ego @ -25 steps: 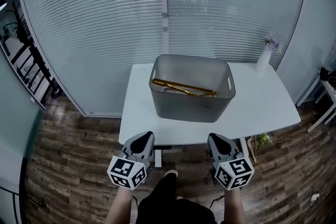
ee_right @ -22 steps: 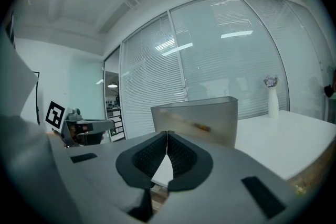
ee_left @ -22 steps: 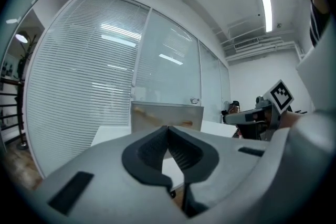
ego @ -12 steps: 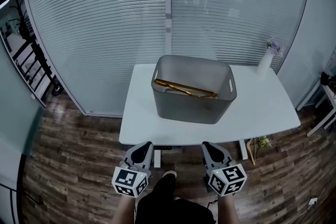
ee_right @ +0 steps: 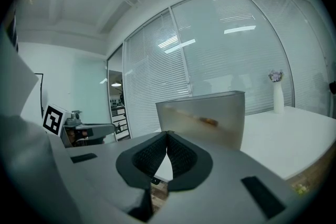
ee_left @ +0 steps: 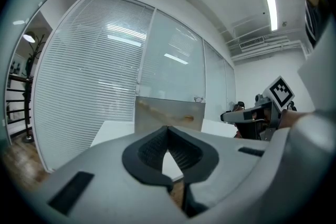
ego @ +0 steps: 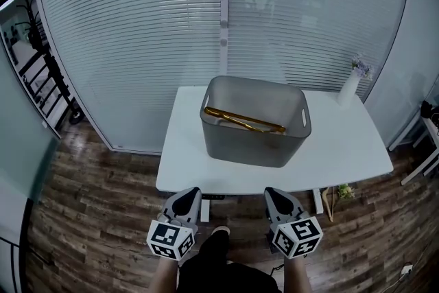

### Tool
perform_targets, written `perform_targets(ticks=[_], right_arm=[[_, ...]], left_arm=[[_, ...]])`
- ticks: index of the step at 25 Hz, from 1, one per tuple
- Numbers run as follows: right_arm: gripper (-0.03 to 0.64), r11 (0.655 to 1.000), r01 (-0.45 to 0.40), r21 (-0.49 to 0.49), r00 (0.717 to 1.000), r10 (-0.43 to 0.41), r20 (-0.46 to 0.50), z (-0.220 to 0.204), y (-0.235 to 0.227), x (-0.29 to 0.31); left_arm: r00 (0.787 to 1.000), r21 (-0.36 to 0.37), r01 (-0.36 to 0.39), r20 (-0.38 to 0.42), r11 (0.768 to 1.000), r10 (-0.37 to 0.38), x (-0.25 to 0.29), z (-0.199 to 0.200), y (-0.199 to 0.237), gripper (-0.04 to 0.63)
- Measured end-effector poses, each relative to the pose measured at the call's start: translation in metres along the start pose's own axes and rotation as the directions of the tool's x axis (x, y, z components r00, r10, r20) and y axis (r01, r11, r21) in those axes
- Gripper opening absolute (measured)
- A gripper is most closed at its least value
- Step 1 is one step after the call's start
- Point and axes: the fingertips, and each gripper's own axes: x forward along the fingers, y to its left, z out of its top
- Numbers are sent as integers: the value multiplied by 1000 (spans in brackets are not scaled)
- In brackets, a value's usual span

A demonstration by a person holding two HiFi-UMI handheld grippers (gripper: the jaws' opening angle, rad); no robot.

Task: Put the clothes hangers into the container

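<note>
With golden clothes hangers inside the grey plastic container at twelve o'clock, and left tool and right tool both closed and empty, the task seems done.

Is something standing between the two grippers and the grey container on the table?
Nothing visible does. Only bare table lies between the left gripper, the right gripper and the container; the vase stands aside.

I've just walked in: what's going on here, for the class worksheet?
A person holds the left gripper and the right gripper, both shut and empty, just short of the white table. The grey container on it holds gold hangers. None shows outside it, so the task looks finished.
</note>
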Motion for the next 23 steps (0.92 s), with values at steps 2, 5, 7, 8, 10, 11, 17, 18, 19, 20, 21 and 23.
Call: perform_targets(ticks=[2, 5, 7, 8, 10, 11, 17, 18, 19, 20, 21, 23], right_arm=[[28, 1000, -1, -4, 1000, 1, 1, 2, -1, 1], [28, 1000, 3, -4, 1000, -3, 1, 2, -2, 1], [28, 1000, 6, -4, 1000, -6, 0, 2, -3, 0], [28, 1000, 7, -4, 1000, -7, -1, 1, -4, 0], [28, 1000, 7, -4, 1000, -7, -5, 1, -4, 0], [28, 1000, 6, -4, 1000, -6, -7, 1, -5, 0], [28, 1000, 1, 0, 1000, -1, -10, 0, -3, 1], [28, 1000, 0, 0, 1000, 0, -11, 0, -3, 0], [28, 1000, -1, -1, 1000, 1, -12, 0, -3, 0], [28, 1000, -2, -1, 1000, 2, -12, 0, -3, 0], [28, 1000, -3, -1, 1000, 3, -13, 0, -3, 0], [28, 1000, -4, -1, 1000, 4, -13, 0, -4, 0]], left_arm=[[1000, -8, 3, 3, 1000, -3, 2, 1, 0, 9], [1000, -18, 6, 5, 1000, -6, 3, 2, 0, 9], [1000, -20, 10, 3, 1000, -10, 4, 2, -1, 9], [1000, -21, 12, 2, 1000, -12, 5, 2, -2, 9], [1000, -24, 16, 0, 1000, -16, 6, 1, -3, 9], [1000, -25, 17, -3, 1000, -17, 7, 1, -3, 9], [1000, -16, 22, -16, 1000, -23, 6, -1, -6, 9], [1000, -17, 22, -17, 1000, -23, 6, -2, -6, 9], [1000, -17, 22, -19, 1000, -22, 6, -2, -6, 9], [1000, -18, 21, -20, 1000, -21, 6, -2, -7, 9], [1000, -18, 21, -21, 1000, -21, 6, -2, -7, 9], [999, -17, 21, -24, 1000, -22, 6, -2, -9, 9]])
